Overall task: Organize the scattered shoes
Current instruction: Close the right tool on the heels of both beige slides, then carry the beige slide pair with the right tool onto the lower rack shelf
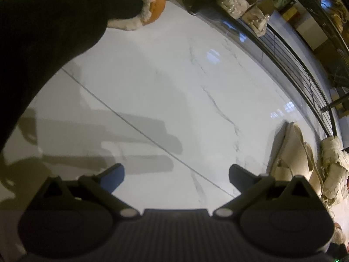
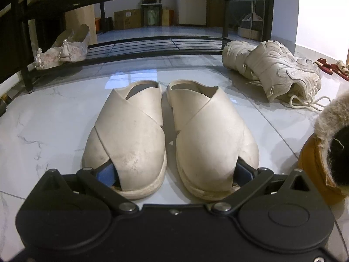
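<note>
Two cream cross-strap slippers stand side by side on the white marble floor in the right wrist view, the left slipper point(image 2: 128, 135) and the right slipper point(image 2: 209, 137). My right gripper point(image 2: 174, 172) is open wide, with one blue-padded finger point(image 2: 105, 172) on the outer side of each toe. Whether the pads touch the slippers is unclear. My left gripper point(image 1: 176, 175) is open and empty above bare floor. The same cream slippers point(image 1: 292, 159) show at its right, beside white sneakers point(image 1: 333, 170).
A black metal shoe rack point(image 2: 152, 45) stands ahead, with pearl-trimmed flats point(image 2: 63, 50) on its lowest shelf. White chunky sneakers point(image 2: 277, 69) lie at the right. A tan fur-lined boot point(image 2: 322, 152) on a black-clad leg is close at the right. Red sandals point(image 2: 327, 65) lie far right.
</note>
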Demonstrator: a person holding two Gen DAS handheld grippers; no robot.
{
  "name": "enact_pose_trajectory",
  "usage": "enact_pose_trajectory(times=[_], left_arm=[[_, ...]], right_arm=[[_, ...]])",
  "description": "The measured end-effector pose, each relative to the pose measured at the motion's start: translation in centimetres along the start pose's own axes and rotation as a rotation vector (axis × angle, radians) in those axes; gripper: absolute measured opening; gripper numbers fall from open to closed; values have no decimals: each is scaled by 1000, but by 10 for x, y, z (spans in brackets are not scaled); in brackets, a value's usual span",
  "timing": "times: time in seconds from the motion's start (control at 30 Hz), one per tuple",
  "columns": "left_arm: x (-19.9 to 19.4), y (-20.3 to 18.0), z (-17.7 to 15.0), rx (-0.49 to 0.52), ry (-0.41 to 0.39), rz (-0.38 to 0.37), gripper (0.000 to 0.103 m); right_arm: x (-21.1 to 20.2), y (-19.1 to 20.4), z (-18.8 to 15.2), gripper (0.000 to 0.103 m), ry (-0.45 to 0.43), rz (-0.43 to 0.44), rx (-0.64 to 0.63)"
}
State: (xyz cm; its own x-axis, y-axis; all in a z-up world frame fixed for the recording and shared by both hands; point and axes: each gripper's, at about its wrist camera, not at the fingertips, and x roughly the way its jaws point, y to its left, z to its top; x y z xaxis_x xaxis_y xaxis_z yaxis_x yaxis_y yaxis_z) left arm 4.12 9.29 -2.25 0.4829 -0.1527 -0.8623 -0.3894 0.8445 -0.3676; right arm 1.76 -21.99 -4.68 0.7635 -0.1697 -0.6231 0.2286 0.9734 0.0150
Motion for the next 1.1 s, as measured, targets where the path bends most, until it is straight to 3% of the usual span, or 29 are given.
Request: enact_pose_trajectory(times=[0.37,0.4,0.43,0.57,0.63,0.7,0.9,1.1], left_arm=[[0,0,2,-3,6,-10,102],[0,0,2,-4,5,-11,102],[0,1,3,-6,5,-13,102],[0,2,4,-24,11,-21,102],[0,2,4,-25,11,-23,102],[-1,2,4,-23,7,-25,102],[-1,4,4,-36,7,-26,102],[-1,4,5,-36,9,-29,102]], right_arm=[[0,4,7,102,45,-14,2],[-1,6,9,98,52,-24,1],[-2,8,11,87,58,-34,0],[-6,17,20,74,85,-74,-5],[-8,23,28,58,99,-95,-16],[-8,26,36,50,124,-90,-8],[-15,35,48,39,143,-92,-18],[-24,36,61,39,113,-85,16]])
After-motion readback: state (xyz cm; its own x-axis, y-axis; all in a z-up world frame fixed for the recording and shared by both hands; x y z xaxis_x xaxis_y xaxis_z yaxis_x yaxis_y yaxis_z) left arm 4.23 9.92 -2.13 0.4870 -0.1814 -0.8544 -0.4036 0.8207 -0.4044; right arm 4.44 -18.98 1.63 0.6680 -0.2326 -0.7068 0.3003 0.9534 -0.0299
